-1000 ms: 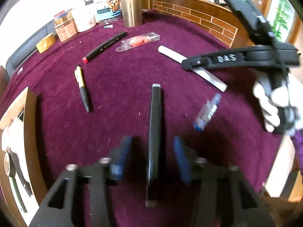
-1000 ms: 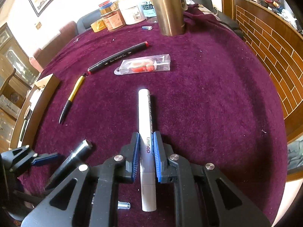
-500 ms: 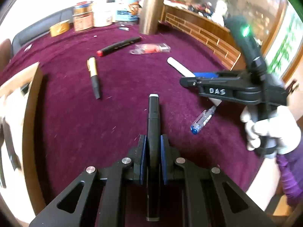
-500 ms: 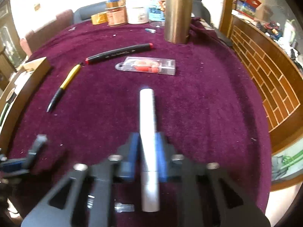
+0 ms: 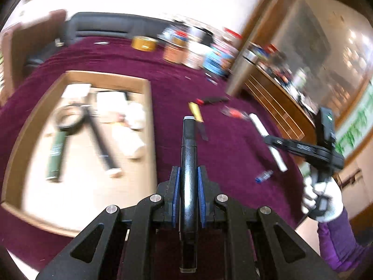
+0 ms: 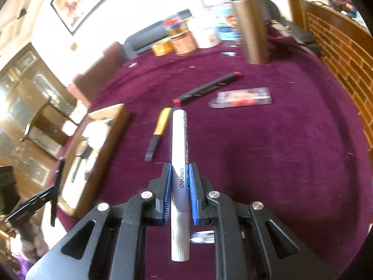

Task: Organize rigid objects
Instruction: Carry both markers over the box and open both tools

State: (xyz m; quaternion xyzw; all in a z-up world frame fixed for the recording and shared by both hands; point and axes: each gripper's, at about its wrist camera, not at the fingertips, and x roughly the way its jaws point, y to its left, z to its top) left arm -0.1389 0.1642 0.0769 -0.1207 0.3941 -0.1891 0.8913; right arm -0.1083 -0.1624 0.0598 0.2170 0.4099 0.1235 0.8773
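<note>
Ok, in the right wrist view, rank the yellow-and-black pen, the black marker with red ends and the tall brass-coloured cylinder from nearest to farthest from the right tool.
1. Yellow-and-black pen: on the purple cloth just left of the right tool.
2. Black marker with red ends: mid-table, lying diagonally.
3. Tall brass-coloured cylinder: standing far back, to the right.

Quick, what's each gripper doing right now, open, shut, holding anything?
Left gripper: shut on the black pen.
Right gripper: shut on the white marker.

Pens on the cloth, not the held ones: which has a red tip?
The long black marker, lying beside the clear packet. Red caps both its ends; the other loose pen is yellow and black.
</note>
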